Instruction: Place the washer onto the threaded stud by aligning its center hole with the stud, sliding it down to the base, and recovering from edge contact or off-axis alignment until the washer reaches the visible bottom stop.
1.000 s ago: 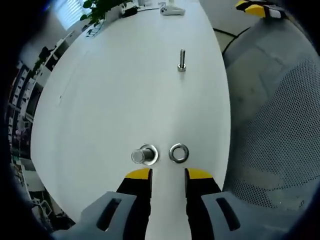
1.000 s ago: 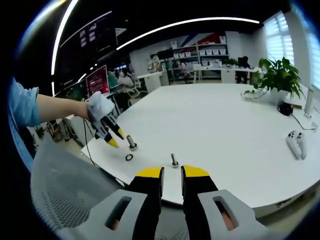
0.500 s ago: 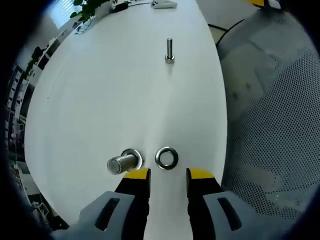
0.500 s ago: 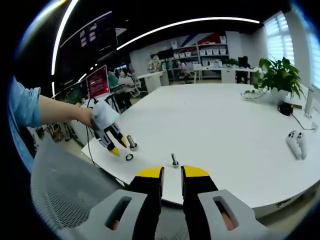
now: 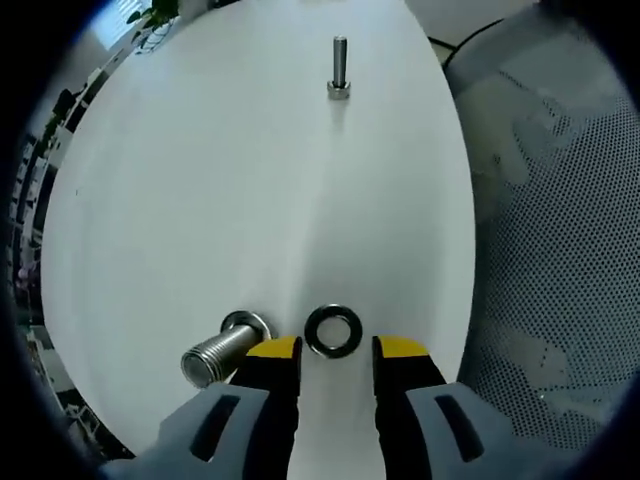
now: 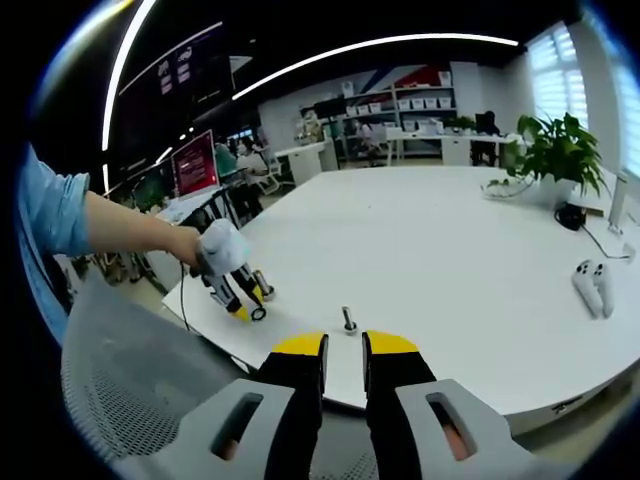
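While the left gripper (image 5: 336,348) hangs low over the white table (image 5: 220,190), its yellow-tipped jaws stand apart with the washer (image 5: 333,330) lying flat just ahead of the gap, unheld. Just left of the washer stands the threaded stud (image 5: 218,349), upright on its base. A second bolt (image 5: 339,68) stands well apart, farther up the table. The right gripper (image 6: 343,345) hovers off the table edge, jaws slightly parted and empty, facing a potted plant (image 6: 553,152).

The left gripper (image 6: 243,310) has dropped to the white table (image 5: 200,170); its parted jaws now bracket the washer (image 5: 333,330); the threaded stud (image 5: 218,351) sits beside its left jaw.
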`<state>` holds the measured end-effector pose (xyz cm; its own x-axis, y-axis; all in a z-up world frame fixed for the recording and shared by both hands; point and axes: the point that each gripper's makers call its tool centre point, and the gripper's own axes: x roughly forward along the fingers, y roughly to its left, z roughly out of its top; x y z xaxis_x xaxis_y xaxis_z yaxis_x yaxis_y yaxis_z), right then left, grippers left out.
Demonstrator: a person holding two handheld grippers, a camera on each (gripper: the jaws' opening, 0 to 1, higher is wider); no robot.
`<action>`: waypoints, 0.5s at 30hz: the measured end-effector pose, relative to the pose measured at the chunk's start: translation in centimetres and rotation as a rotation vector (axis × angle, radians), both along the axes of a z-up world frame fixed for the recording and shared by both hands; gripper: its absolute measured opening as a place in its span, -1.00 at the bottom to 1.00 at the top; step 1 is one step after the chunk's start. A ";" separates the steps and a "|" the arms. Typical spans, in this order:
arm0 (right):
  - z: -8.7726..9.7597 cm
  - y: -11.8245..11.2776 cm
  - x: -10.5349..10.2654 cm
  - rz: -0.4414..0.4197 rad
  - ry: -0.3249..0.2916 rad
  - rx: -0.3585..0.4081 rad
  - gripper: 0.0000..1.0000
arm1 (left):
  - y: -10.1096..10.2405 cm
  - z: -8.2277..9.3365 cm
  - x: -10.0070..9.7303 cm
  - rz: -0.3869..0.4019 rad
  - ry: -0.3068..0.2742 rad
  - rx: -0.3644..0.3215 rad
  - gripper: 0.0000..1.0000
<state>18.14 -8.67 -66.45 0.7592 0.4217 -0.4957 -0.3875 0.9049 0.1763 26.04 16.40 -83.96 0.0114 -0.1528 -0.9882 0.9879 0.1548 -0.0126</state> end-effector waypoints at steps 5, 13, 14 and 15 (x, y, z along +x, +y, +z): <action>0.0 0.0 0.0 -0.001 0.000 0.000 -0.67 | -0.2 0.0 0.2 0.001 -0.009 0.002 -0.49; 0.0 0.0 0.0 -0.004 0.000 -0.001 -0.67 | -0.1 0.0 0.6 -0.031 -0.016 0.017 -0.63; 0.0 0.0 0.0 -0.002 0.000 -0.001 -0.67 | 0.0 -0.1 0.6 -0.041 -0.018 0.026 -0.81; 0.0 0.0 0.0 -0.002 0.000 -0.001 -0.67 | 0.6 -0.2 0.5 -0.092 -0.012 0.063 -1.00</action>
<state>18.14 -8.67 -66.49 0.7598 0.4201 -0.4962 -0.3860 0.9056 0.1758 26.54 17.04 -84.20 0.0118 -0.0908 -0.9958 0.9979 0.0640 0.0060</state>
